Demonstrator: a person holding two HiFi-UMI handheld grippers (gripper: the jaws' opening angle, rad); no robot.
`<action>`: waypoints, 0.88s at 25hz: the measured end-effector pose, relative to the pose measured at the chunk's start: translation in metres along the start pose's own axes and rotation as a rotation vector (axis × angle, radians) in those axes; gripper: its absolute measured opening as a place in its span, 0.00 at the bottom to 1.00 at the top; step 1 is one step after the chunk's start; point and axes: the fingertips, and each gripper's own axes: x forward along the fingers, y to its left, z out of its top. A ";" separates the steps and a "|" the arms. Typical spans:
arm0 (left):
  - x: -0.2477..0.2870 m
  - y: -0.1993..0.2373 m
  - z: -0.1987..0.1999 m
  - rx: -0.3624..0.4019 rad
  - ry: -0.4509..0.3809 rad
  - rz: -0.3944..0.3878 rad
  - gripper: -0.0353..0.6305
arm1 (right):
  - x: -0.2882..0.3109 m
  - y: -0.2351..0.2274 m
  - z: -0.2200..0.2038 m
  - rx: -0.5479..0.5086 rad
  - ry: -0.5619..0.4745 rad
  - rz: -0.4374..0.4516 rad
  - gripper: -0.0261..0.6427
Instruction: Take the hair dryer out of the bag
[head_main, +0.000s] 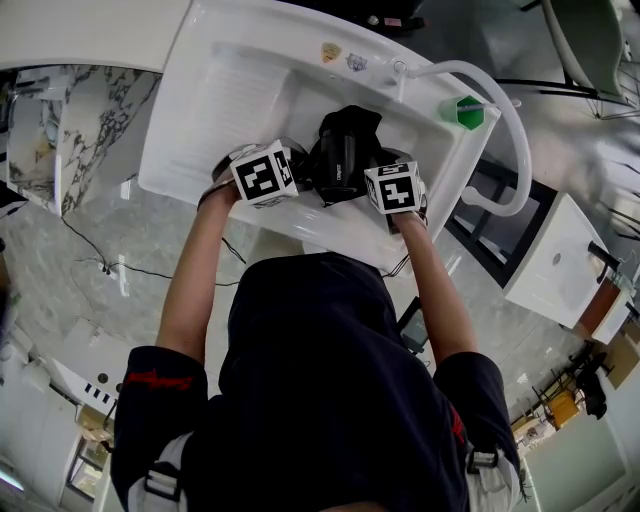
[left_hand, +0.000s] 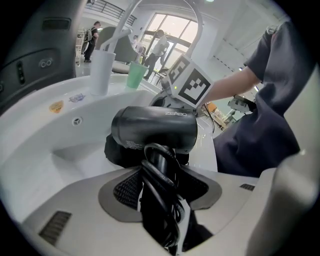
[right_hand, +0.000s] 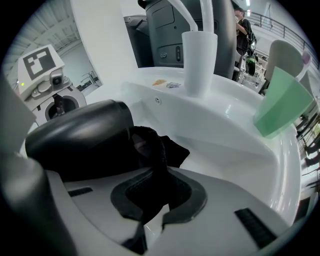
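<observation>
The left gripper's (left_hand: 161, 197) fingers clamp the cord-wrapped handle of the hair dryer (left_hand: 155, 129). The right gripper's (right_hand: 150, 202) fingers pinch a fold of the black bag (right_hand: 161, 146). The dryer's barrel hangs between them over the white sink (head_main: 230, 100), with the bag bunched against it. Beyond stand a white cup (right_hand: 198, 62) and a green cup (right_hand: 280, 105).

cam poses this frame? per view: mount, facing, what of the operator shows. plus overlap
Head view: on the head, steeply down onto the sink; forearms, torso, left gripper, right gripper show.
Left gripper view: on that gripper, along jaws clamped on the hair dryer; torso at right.
Right gripper view: on that gripper, along jaws pinching the black bag; no body clear.
Shared: both gripper views show the green cup.
</observation>
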 end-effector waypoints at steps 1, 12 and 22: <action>-0.003 0.003 0.000 -0.019 -0.014 0.015 0.39 | 0.001 0.001 0.000 -0.005 0.003 0.002 0.11; -0.056 0.060 -0.026 -0.222 -0.105 0.263 0.39 | 0.010 0.003 -0.002 -0.034 0.045 0.005 0.11; -0.086 0.104 -0.059 -0.456 -0.164 0.434 0.39 | 0.016 0.008 0.003 -0.053 0.066 -0.002 0.11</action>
